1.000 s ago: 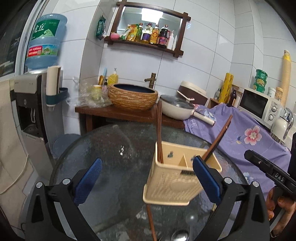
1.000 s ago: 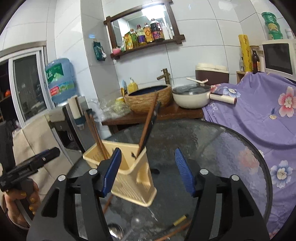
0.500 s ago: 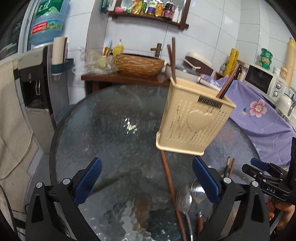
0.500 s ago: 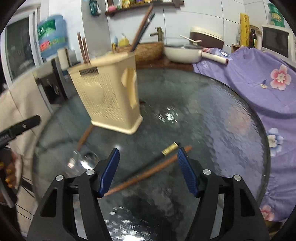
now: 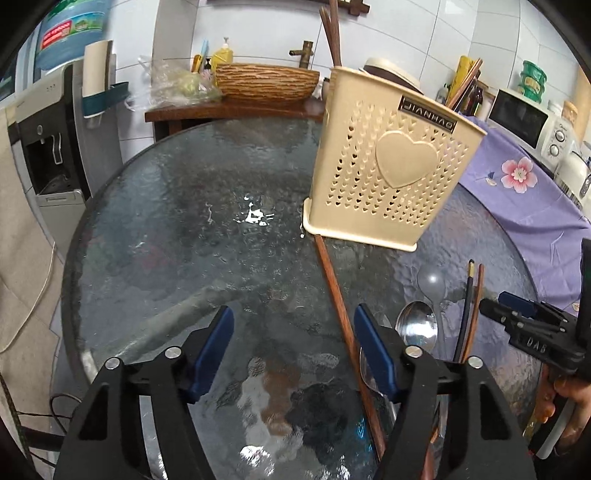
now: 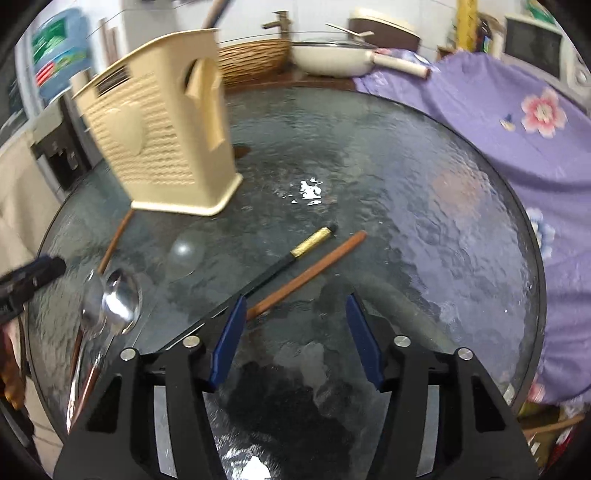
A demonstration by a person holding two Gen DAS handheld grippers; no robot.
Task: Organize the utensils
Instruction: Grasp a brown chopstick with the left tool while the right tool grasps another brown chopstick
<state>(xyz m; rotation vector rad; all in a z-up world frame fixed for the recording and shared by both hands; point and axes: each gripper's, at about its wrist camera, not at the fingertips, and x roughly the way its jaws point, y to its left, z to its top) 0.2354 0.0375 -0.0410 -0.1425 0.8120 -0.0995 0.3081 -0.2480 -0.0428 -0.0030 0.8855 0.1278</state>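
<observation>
A beige perforated utensil holder (image 5: 388, 166) (image 6: 162, 129) stands on the round glass table (image 5: 184, 229) with chopsticks (image 5: 332, 33) sticking up from it. A brown chopstick (image 5: 343, 317) lies in front of it. Metal spoons (image 5: 417, 328) (image 6: 118, 295) lie beside it. A black gold-tipped chopstick (image 6: 273, 266) and a brown chopstick (image 6: 310, 273) lie side by side on the glass. My left gripper (image 5: 293, 350) is open and empty, above the table. My right gripper (image 6: 295, 336) is open and empty, just behind the two chopsticks, and shows at the right of the left wrist view (image 5: 524, 325).
A purple flowered cloth (image 6: 517, 122) covers a surface right of the table. A wooden shelf with a woven basin (image 5: 266, 81) and a white pan (image 6: 332, 59) stands behind. A water dispenser (image 5: 48, 129) is at the left, a microwave (image 5: 524, 118) at the far right.
Both grippers have pulled back and tilted down toward the table. The holder now looks farther off, and the loose chopsticks and spoons have come into view.
</observation>
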